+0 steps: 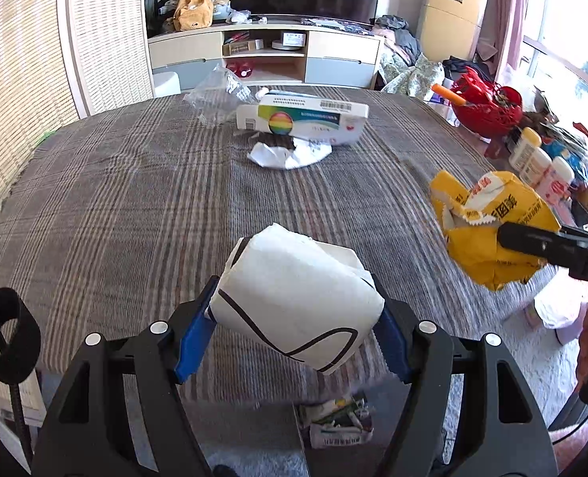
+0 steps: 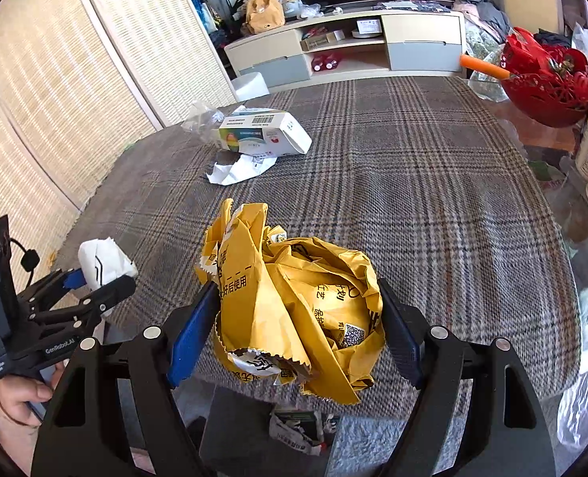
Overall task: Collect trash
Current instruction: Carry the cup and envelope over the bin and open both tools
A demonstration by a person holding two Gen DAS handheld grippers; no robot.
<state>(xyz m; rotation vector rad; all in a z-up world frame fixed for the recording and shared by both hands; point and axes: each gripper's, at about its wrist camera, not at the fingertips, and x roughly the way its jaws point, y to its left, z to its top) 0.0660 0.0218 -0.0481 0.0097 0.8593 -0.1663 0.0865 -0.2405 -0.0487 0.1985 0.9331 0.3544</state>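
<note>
Left gripper [image 1: 294, 318] grips white carton [image 1: 297, 298]

Left tongs [image 1: 297, 330] grip a white packet [image 1: 297, 298] over the table's [image 1: 134, 198] near edge; right tongs [image 2: 297, 338] grip a crumpled bag [image 2: 294, 310] beside it. A carton [image 1: 301, 119] lies on paper [image 1: 290, 155] farther back.

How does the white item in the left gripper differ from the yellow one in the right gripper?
The white paper package is smooth and blocky, with thin black lines; the yellow paper bag is crumpled, torn-edged and printed with text. The bag looks bulkier. Both are clamped between blue pads above the table's near edge.
</note>
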